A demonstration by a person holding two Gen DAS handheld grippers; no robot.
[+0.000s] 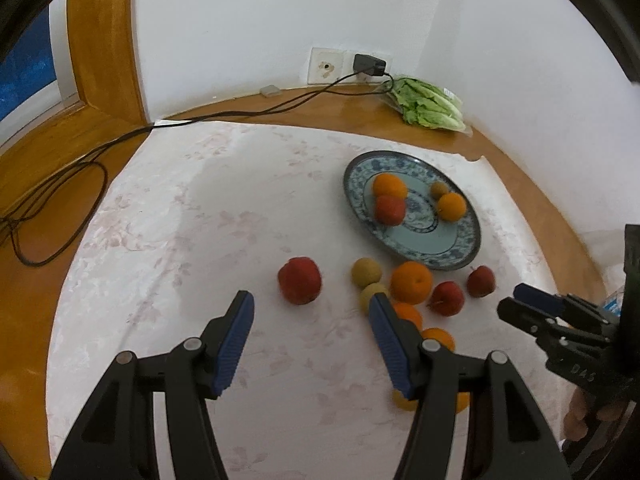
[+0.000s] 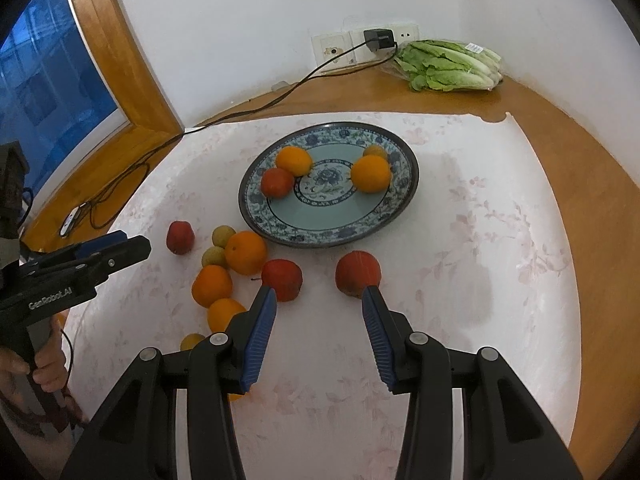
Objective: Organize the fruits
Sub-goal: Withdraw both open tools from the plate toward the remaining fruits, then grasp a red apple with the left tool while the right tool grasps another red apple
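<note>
A blue patterned plate holds two oranges, a red fruit and a small greenish fruit. On the white cloth in front of it lie several loose fruits: a red one set apart at the left, an orange, small yellow-green ones, and two more red ones. My left gripper is open and empty, just short of the left red fruit. My right gripper is open and empty, its tips beside the two near red fruits.
A bag of lettuce lies at the back by the wall. A charger is plugged into the wall socket, its black cable running over the wooden table edge at the left. A wooden window frame stands at the left.
</note>
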